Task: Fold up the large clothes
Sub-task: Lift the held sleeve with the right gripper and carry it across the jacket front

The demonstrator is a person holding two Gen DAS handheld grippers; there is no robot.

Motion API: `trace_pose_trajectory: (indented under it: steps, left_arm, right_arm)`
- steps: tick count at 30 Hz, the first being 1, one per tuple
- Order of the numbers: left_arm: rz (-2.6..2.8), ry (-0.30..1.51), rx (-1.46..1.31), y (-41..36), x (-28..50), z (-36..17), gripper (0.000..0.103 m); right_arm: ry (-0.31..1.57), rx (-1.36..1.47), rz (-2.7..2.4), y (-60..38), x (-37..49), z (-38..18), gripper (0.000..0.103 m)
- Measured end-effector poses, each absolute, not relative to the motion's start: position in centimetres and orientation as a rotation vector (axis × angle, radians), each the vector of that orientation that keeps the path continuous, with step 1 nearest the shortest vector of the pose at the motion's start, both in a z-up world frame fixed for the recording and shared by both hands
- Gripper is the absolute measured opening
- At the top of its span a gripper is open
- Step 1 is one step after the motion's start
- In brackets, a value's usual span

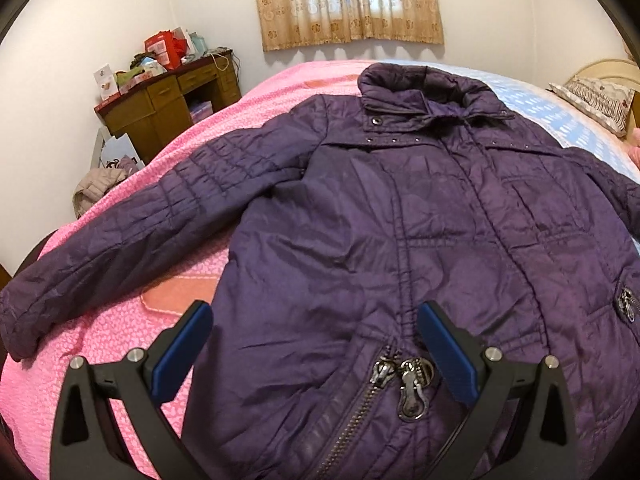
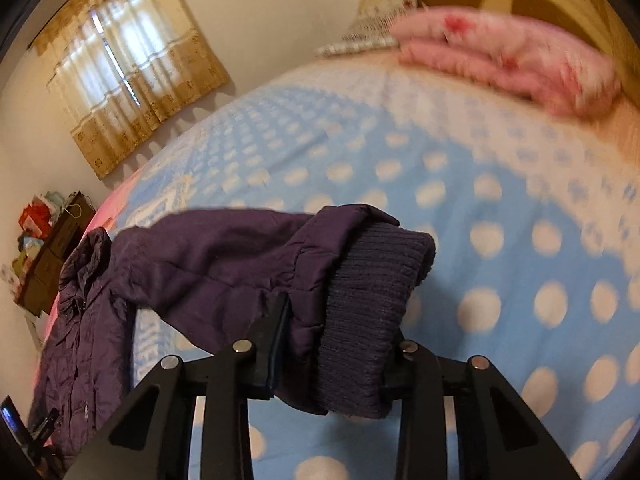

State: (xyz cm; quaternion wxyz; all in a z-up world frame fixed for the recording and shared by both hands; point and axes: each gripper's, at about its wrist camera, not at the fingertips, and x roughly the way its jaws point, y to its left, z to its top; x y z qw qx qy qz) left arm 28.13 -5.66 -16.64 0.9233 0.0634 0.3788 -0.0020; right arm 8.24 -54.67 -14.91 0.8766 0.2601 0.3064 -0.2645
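Observation:
A dark purple quilted jacket (image 1: 400, 208) lies front up on the bed, collar far, its left sleeve (image 1: 120, 240) stretched out over the pink cover. My left gripper (image 1: 316, 344) is open, hovering over the jacket's lower hem by the zipper pulls (image 1: 404, 380). My right gripper (image 2: 340, 344) is shut on the jacket's other sleeve at its ribbed knit cuff (image 2: 368, 312) and holds it lifted above the blue dotted sheet. The jacket body shows at the left of the right wrist view (image 2: 84, 340).
The bed has a pink cover (image 1: 100, 344) and a blue dotted sheet (image 2: 480, 208). A folded pink blanket (image 2: 512, 56) and a pillow (image 1: 596, 100) lie by the headboard. A cluttered wooden desk (image 1: 168, 100) stands in the far left corner. A curtained window (image 1: 348, 0) is behind.

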Motion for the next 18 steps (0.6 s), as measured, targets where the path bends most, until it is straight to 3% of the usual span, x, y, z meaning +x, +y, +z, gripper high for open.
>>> trace_pose_trajectory:
  steps: [6, 12, 18]
  left_arm:
    - [-0.019, 0.775, 0.108, -5.4, 28.1, -16.6, 0.103]
    - [-0.025, 0.771, 0.079, -5.0, 28.0, -16.6, 0.103]
    - [-0.032, 0.774, 0.049, -4.3, 27.8, -16.5, 0.103]
  right_arm:
    - [0.537, 0.359, -0.511, -51.1, 11.7, -6.0, 0.032]
    - [0.458, 0.140, -0.324, -41.6, 17.8, 3.1, 0.031]
    - [0.482, -0.135, -0.046, -25.6, 24.9, 5.3, 0.031]
